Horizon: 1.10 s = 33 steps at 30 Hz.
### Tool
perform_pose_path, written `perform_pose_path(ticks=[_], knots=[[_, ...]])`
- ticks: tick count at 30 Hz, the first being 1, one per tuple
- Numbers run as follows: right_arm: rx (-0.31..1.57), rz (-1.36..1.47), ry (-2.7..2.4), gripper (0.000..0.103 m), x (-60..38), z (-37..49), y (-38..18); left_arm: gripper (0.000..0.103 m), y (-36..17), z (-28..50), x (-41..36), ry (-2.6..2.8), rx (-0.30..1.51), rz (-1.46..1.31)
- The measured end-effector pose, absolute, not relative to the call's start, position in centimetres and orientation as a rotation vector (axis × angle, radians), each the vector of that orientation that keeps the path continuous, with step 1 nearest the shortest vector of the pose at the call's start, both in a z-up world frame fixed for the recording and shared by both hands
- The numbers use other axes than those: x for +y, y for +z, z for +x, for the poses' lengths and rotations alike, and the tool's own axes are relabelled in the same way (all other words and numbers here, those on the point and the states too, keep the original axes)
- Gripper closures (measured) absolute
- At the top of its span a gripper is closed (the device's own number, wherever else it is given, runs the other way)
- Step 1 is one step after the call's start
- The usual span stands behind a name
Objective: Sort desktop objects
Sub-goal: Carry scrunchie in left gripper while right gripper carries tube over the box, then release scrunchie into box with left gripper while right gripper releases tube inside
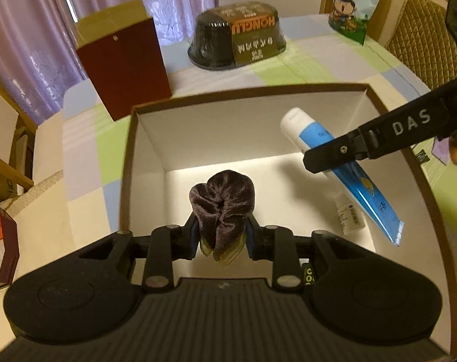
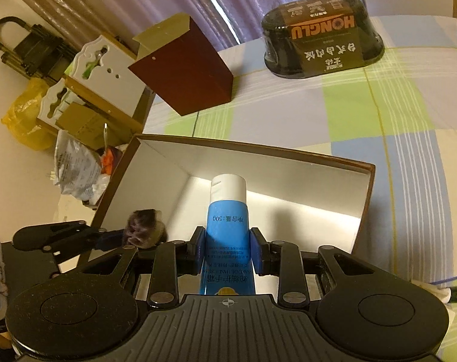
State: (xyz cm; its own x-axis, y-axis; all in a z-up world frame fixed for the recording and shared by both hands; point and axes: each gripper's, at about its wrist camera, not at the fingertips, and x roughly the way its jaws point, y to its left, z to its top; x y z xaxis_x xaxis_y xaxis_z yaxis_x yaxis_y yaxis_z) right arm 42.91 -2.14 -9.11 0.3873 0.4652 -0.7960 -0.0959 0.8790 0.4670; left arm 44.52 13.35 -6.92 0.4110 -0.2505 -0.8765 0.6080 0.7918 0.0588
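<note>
A brown-rimmed white box [image 1: 150, 138] [image 2: 334, 163] stands open on the checked tablecloth. My left gripper [image 1: 222, 236] is shut on a dark velvet scrunchie [image 1: 222, 205], held above the box floor. The scrunchie [image 2: 144, 226] and left gripper [image 2: 117, 236] also show at the lower left of the right wrist view. My right gripper [image 2: 228, 252] is shut on a blue hand-cream tube [image 2: 227, 220] with a white cap, over the box. In the left wrist view the tube [image 1: 358, 193] hangs tilted from the right gripper [image 1: 319, 158]. A small white bottle [image 1: 350, 215] lies on the box floor beneath it.
A dark red box [image 1: 123, 66] [image 2: 186, 72] and a black HONGLU food tub [image 1: 237, 36] [image 2: 322, 36] stand beyond the open box. A snack bag [image 1: 355, 3] leans at the back right. Chairs, bags and cartons [image 2: 77, 114] crowd the floor on the left.
</note>
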Motion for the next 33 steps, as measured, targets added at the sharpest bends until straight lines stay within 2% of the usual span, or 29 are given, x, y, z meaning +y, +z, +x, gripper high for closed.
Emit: perform_pose_path(ticks=[5,9,13,18,28,31,32,33], knots=[[1.132,0.350,0.368,0.073,-1.8,43.2,-9.4,0.075,-8.7,45.1,12.7,-0.558,1.039,0.433],[1.140,0.331,0.373,0.073,-1.6,43.4,-9.6,0.070,-9.5,45.2,12.6,-0.556,1.039,0.449],[1.147,0.312,0.379,0.073,-1.3,43.6,-9.9,0.058,-9.5,44.9,12.5,-0.570,1.034,0.449],[1.153,0.281,0.385,0.073,-0.9,43.7,-10.1,0.051,-9.0,44.4,12.5,-0.585,1.020,0.449],[1.174,0.217,0.398,0.073,-0.1,43.8,-10.6,0.049,-8.1,44.1,12.3,-0.580,0.997,0.451],[1.161,0.224,0.399,0.053,0.1,44.0,-10.7,0.049,-8.1,44.1,12.2,-0.576,0.996,0.460],[1.151,0.225,0.403,0.041,0.2,44.0,-10.5,0.048,-8.2,44.0,12.2,-0.574,0.995,0.464],[1.142,0.227,0.407,0.037,0.2,44.0,-10.3,0.047,-8.2,43.9,12.1,-0.574,0.995,0.464]])
